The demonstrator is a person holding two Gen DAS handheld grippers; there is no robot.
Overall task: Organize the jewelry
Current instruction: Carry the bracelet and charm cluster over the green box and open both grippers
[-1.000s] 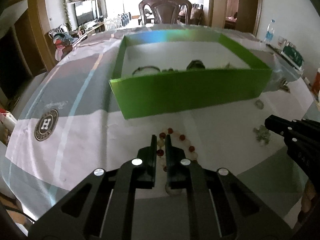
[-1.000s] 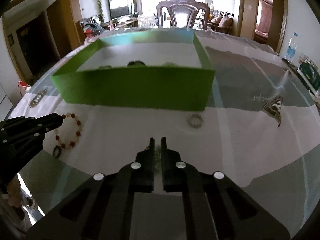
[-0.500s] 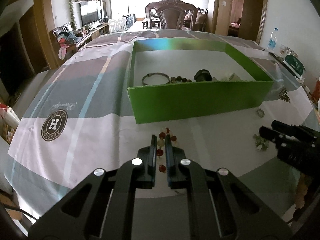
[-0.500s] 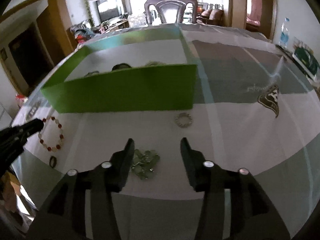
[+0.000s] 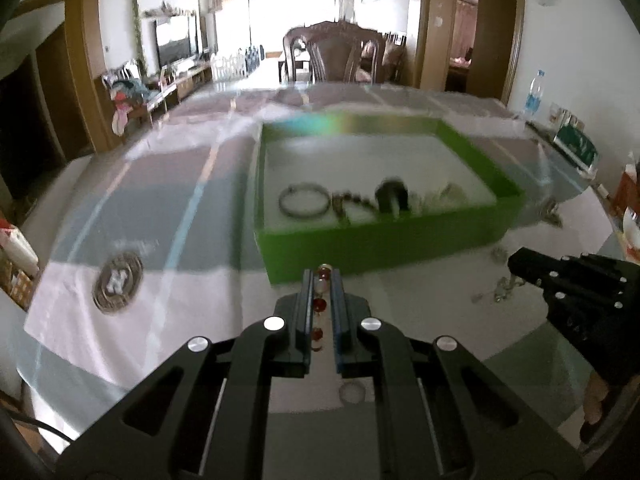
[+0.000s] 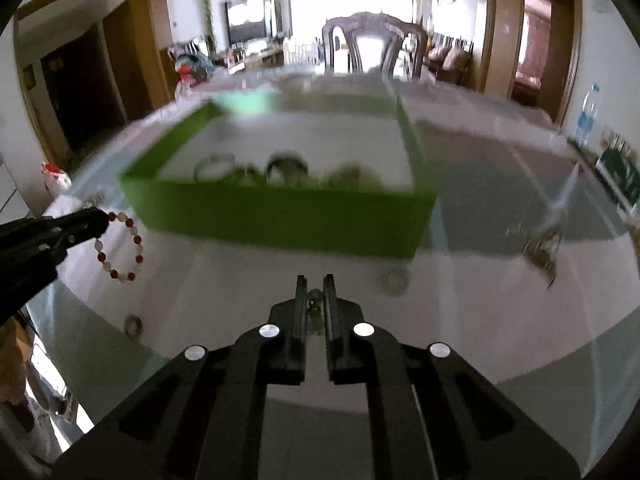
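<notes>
The left gripper (image 5: 321, 276) has its two fingers drawn close together on a bead bracelet (image 5: 319, 305), a string of red and pale beads that runs down the narrow gap between them. From the other side, the rest of that bracelet (image 6: 120, 246) hangs as a loop below the left fingertips, above the pale tablecloth (image 6: 240, 272).

The right gripper (image 6: 315, 280) is likewise pinched narrow, with a small cluster of greenish, silvery jewelry (image 6: 315, 308) caught between its fingers. In the left camera's view, that cluster (image 5: 502, 290) dangles just under the right fingertips, blurred, so I cannot tell exactly what kind of piece it is.

Straight ahead of both pairs of fingers sits the green box (image 5: 384, 244), open at the top with a white floor. Inside it, near the wall closest to the fingers, lie a thin metal bangle (image 5: 304, 199), a short beaded chain (image 5: 352, 202) just beside it, a dark ring-shaped piece (image 5: 394, 196) and some paler bits further right, too smeared to name.

On the cloth between the right fingers and the box, a little to their right, rests a small pale ring of beads (image 6: 394, 280). Down to the left of the right fingers, near the table's edge, lies a small dark ring (image 6: 133, 325). A round clear ring (image 5: 352, 393) sits on the cloth under the left gripper's fingers.
</notes>
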